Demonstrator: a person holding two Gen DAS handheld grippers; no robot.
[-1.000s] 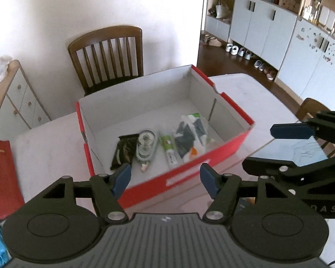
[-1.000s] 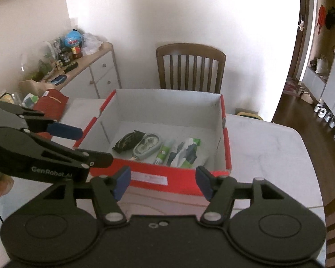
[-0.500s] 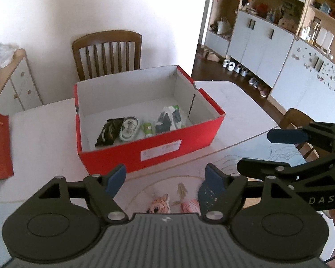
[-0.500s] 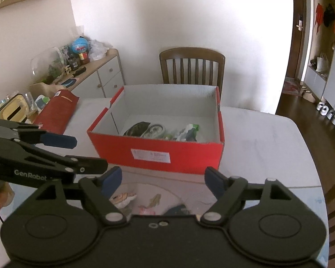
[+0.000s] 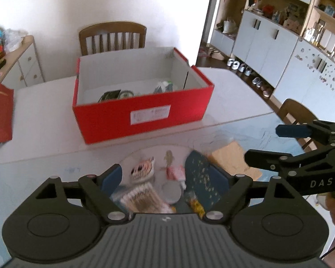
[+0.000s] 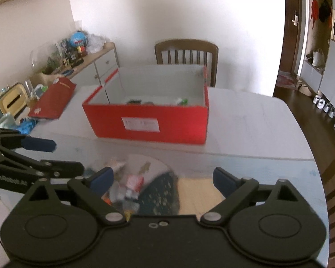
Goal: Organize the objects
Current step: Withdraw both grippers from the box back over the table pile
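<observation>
Hovering with jaws opening and empty, the left gripper (image 5: pixel 165 176) and right gripper (image 6: pixel 162 177) face a crowded pile (image 5: pixel 158 178) on the desk before the red box (image 5: pixel 143 114), so a grab may snag neighbouring items.

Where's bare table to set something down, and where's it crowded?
Free: the white tabletop right of the red box, out to the table's edge; also the strip between the box and the red folder on its left. Crowded: the near patch under both grippers, where a pile of small items and a dark blue pouch lie.
</observation>
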